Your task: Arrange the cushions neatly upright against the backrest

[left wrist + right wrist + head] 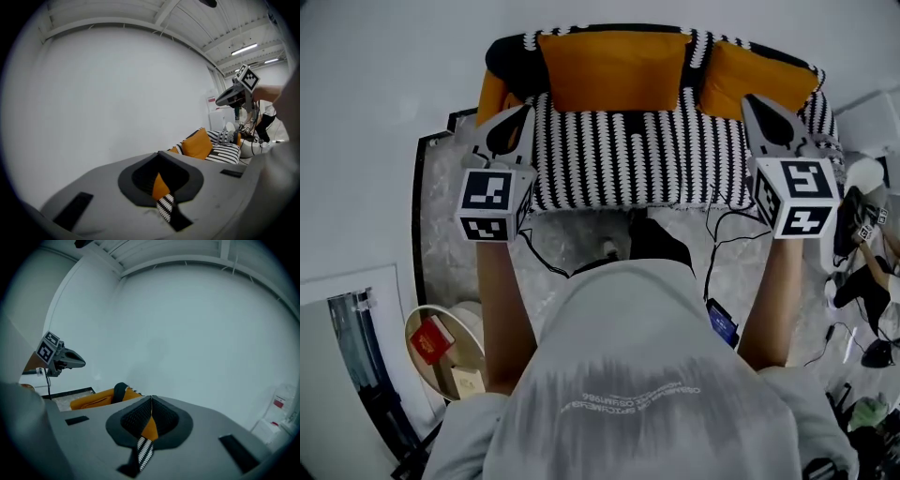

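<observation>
A small sofa point(637, 155) with a black-and-white striped cover stands in front of me. An orange cushion point(614, 70) leans upright against the middle of its backrest. A second orange cushion point(759, 80) stands tilted at the right end. A third point(490, 94) is partly hidden at the left end. My left gripper point(523, 111) hovers over the sofa's left edge, shut, with nothing seen clamped. My right gripper point(750, 101) hovers over the right edge, shut as well. In both gripper views point(159, 164) point(151, 404) the jaws meet, and orange and striped fabric shows through the slit below them.
A round white side table point(441, 347) with a red book stands at the lower left, on a pale rug point(441, 234). Black cables and a phone point(722, 323) lie on the floor before the sofa. Bags and shoes point(862, 281) clutter the right. A plain wall rises behind the sofa.
</observation>
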The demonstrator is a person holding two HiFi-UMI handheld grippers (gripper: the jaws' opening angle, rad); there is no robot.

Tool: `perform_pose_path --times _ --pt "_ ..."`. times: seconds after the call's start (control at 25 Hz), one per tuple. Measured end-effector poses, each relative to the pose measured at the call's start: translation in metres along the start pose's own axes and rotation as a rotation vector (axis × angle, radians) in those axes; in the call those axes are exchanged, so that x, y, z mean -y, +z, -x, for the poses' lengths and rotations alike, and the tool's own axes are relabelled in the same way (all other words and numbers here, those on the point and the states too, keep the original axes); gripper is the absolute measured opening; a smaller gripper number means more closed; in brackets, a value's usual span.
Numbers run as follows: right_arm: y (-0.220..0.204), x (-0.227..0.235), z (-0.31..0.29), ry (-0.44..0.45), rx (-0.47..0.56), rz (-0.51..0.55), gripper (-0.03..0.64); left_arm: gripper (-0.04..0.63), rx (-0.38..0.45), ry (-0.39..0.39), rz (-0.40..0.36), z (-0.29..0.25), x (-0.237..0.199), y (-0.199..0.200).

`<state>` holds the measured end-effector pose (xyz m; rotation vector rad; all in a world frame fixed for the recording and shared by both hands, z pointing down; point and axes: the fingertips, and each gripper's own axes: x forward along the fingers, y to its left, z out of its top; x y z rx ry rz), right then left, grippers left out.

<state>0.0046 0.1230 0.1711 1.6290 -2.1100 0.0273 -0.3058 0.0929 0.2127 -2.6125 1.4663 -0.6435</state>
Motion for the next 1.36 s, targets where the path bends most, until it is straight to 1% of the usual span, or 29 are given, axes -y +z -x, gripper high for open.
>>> perform_pose_path --times 0.2,0.32,0.6,1.12,1.36 --pt "0.004 -0.016 0.025 0.03 0.003 0.026 0.005 0.026 0.047 -0.032 -0.047 0.023 0.023 0.028" --pt "0.006 -0.019 0.038 0.024 0.01 0.031 0.005 0.026 0.069 -0.025 -0.043 0.036 0.03 0.034" --pt "0.013 -0.02 0.058 0.017 0.028 0.05 0.005 0.021 0.082 -0.013 -0.051 0.049 0.038 0.043" --pt "-0.011 -0.024 0.07 0.003 -0.009 0.051 0.005 0.017 0.05 -0.05 -0.066 0.059 0.054 0.028" --pt "-0.01 -0.022 0.059 0.006 -0.02 0.053 0.003 0.016 0.042 -0.062 -0.067 0.049 0.049 0.028"
